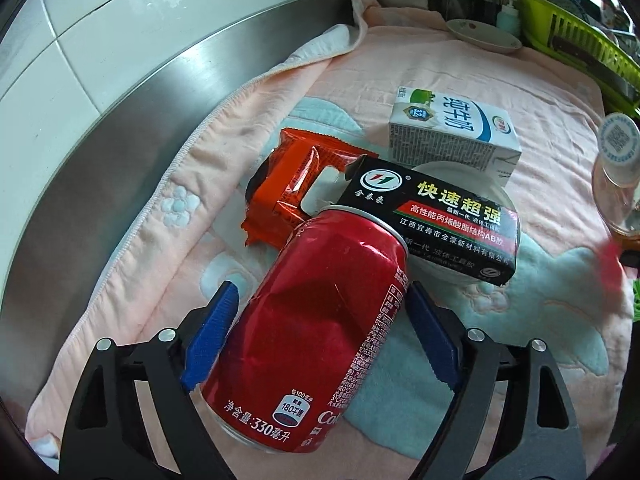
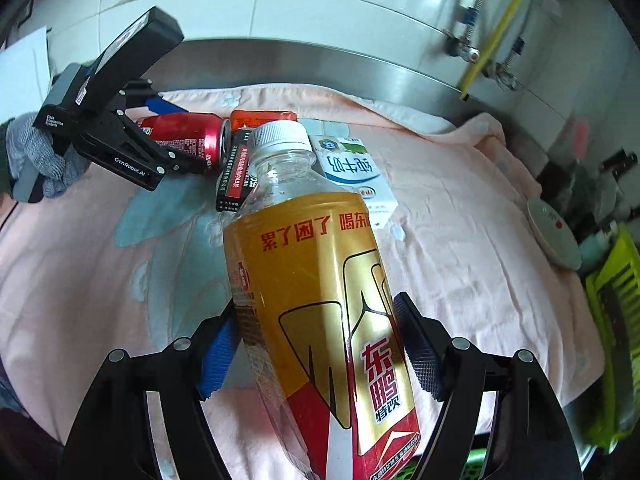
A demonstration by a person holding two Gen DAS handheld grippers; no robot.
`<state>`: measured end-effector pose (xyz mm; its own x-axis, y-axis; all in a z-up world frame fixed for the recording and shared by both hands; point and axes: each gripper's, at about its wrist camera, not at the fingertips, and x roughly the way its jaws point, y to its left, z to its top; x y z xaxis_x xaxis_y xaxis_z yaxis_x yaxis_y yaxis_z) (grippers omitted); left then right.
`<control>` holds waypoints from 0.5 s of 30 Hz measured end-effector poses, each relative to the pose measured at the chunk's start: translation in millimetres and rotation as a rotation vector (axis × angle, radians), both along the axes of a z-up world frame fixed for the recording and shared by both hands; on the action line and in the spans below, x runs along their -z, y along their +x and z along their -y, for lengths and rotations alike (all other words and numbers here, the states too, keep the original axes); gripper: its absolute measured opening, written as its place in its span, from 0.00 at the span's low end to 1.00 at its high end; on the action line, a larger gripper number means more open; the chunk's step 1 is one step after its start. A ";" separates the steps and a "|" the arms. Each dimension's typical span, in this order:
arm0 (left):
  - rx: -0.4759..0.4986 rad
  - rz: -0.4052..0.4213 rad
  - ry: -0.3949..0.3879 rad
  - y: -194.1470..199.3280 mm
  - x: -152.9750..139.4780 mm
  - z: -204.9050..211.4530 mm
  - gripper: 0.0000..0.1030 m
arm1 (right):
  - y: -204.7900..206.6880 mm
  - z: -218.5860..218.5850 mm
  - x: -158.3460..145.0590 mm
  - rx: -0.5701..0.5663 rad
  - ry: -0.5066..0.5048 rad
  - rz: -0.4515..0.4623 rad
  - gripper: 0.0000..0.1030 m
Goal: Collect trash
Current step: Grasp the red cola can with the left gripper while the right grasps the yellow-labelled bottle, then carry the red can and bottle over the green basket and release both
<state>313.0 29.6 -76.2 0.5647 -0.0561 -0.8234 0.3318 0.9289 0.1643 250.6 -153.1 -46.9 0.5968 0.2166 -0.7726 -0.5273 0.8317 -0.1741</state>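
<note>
Right, left gripper [image 1: 320,316] has its jaws wide around the dented red aluminium cola can [image 1: 316,320], lying on the pink towel [image 1: 520,208] over the worktop; whether the pads press it I can't tell. Right gripper [image 2: 316,356] clamps the gold-labelled clear plastic drink bottle [image 2: 320,280], lifted. The black glue box [image 1: 432,216], orange wrapper [image 1: 292,192] and white milk carton [image 1: 452,128] lie just beyond the can.

One dented red can [image 1: 316,320] sits between the left jaws, one gold-labelled bottle [image 2: 320,300] between the right jaws, and beyond them one black box [image 1: 432,224], one milk carton [image 1: 452,132] and one orange wrapper [image 1: 296,196].
</note>
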 end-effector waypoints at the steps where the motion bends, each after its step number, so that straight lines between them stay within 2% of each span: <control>1: -0.009 0.003 -0.006 -1.3 -1.7 -1.0 0.79 | -3.4 3.1 -0.7 0.015 0.018 0.000 0.69; 5: -0.033 0.015 -0.015 -10.5 -8.8 -2.0 0.73 | -16.5 15.5 -3.8 0.063 0.095 -0.008 0.69; 10: -0.054 0.010 -0.090 -29.5 -21.9 -1.1 0.64 | -36.2 27.4 -5.2 0.120 0.178 -0.010 0.69; 15: -0.043 0.034 -0.119 -51.8 -31.0 7.5 0.64 | -52.3 40.1 -10.0 0.174 0.251 -0.002 0.69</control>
